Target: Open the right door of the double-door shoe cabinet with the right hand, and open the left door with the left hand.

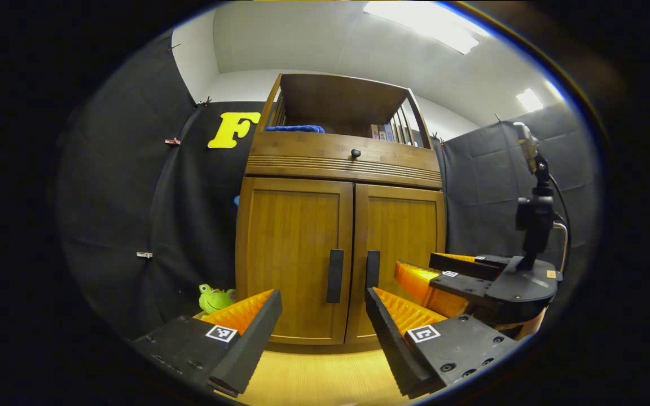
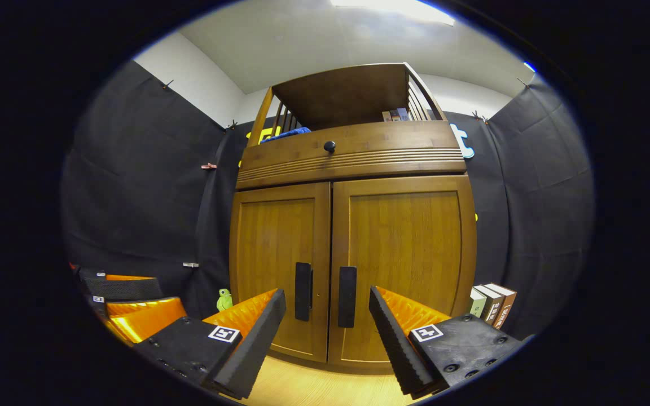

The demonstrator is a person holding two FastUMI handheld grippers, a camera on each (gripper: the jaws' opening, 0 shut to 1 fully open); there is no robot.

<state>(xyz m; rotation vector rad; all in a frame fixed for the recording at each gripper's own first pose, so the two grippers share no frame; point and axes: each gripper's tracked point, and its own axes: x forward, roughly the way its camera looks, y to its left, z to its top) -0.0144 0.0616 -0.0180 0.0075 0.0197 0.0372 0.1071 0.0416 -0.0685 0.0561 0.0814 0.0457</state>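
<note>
The wooden shoe cabinet [image 1: 341, 237] stands against the black cloth wall, on a pale wooden floor [image 1: 319, 378], straight ahead of both grippers. Its left door [image 1: 294, 256] and right door [image 1: 401, 248] are both closed and meet in the middle. Above the doors there is a drawer [image 1: 345, 155] with a small dark knob [image 1: 355, 153], and above it an open shelf with a blue cloth [image 1: 295, 129] on the left and some books [image 1: 382, 132] on the right. Each door has a black upright handle near the middle seam: the left handle [image 1: 334, 276] and the right handle [image 1: 372, 270].

The left gripper [image 1: 323, 330] is released, its two orange and black fingers wide apart, near the doors but touching nothing. The right gripper [image 2: 328, 332] is also released, fingers spread, with both handles showing between them and well short of them. In the left gripper view the right gripper shows on the right side, near the right door.

On the floor left of the cabinet sits a small green toy frog [image 1: 215, 298]. On the right of the cabinet, some books [image 2: 491, 304] stand upright on the floor
</note>
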